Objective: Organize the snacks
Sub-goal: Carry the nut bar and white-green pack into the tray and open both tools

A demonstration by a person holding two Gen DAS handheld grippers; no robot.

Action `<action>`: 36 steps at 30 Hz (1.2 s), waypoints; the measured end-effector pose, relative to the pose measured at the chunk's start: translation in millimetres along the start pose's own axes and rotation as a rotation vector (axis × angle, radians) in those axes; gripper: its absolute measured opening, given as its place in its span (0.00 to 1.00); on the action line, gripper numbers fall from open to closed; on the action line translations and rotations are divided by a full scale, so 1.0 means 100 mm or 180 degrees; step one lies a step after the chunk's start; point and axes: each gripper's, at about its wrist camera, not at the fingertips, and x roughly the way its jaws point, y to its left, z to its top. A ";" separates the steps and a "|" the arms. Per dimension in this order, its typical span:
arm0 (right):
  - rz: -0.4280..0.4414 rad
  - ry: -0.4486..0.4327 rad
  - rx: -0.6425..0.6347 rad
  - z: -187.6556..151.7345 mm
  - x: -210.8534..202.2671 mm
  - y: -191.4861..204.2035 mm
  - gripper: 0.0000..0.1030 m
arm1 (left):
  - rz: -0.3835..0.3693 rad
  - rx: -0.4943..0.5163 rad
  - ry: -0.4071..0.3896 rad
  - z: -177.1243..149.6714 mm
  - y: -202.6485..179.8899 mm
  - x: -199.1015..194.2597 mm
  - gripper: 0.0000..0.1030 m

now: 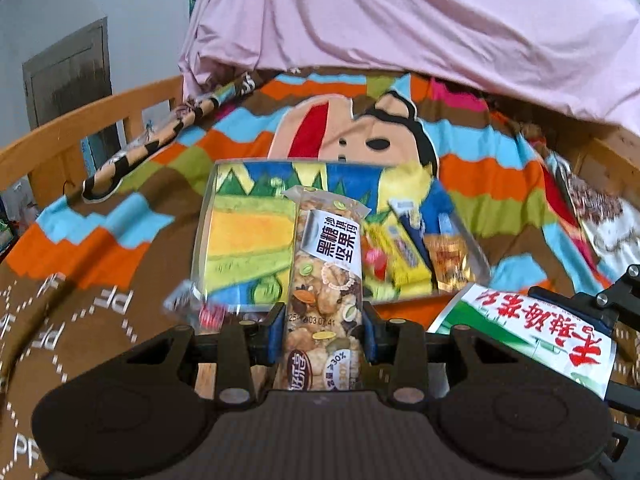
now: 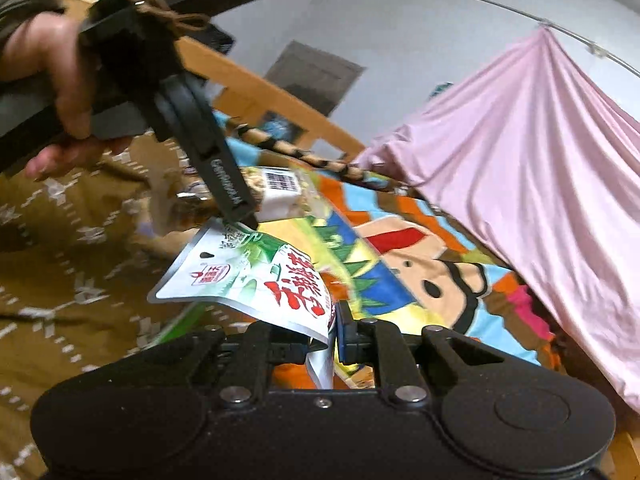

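Note:
My left gripper (image 1: 323, 332) is shut on a clear nut-and-rice-cracker bar (image 1: 326, 276) with a white label, which stands upright between its blue pads. Behind the bar lies a clear tray (image 1: 208, 216) on the striped blanket, holding several small snack packs (image 1: 404, 256) at its right end. My right gripper (image 2: 334, 340) is shut on the edge of a white and green pouch with red characters (image 2: 244, 280), which sticks out to the left. That pouch (image 1: 528, 332) also shows at lower right in the left wrist view. In the right wrist view the left gripper (image 2: 224, 184) and its bar (image 2: 280, 192) hang just above the pouch.
A person's hand (image 2: 60, 80) holds the left gripper. A pink sheet (image 1: 400, 16) is draped behind the tray. A wooden bed rail (image 1: 80, 128) curves along the left. A small red and silver wrapper (image 1: 196, 308) lies on the brown blanket (image 1: 60, 320) near the tray's front left corner.

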 end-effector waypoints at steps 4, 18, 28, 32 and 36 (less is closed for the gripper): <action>-0.0189 -0.0079 0.0174 0.00 0.25 -0.24 0.12 | 0.0015 -0.0072 -0.0151 0.23 -0.02 0.13 0.40; -0.0647 0.0254 0.0772 -0.31 1.58 -0.89 0.12 | 0.0091 -0.0263 -0.0232 0.74 -0.07 1.23 0.40; -0.0571 0.0707 0.0922 -0.56 2.24 -0.96 0.15 | 0.0269 -0.0287 0.0119 0.58 -0.04 1.78 0.40; -0.0383 0.0795 0.0785 -0.54 2.30 -0.87 0.20 | 0.0315 -0.0297 0.0167 0.52 -0.04 1.87 0.39; -0.0269 0.0885 0.0544 -0.51 2.35 -0.75 0.34 | 0.0304 -0.0383 0.0172 0.54 -0.03 1.88 0.40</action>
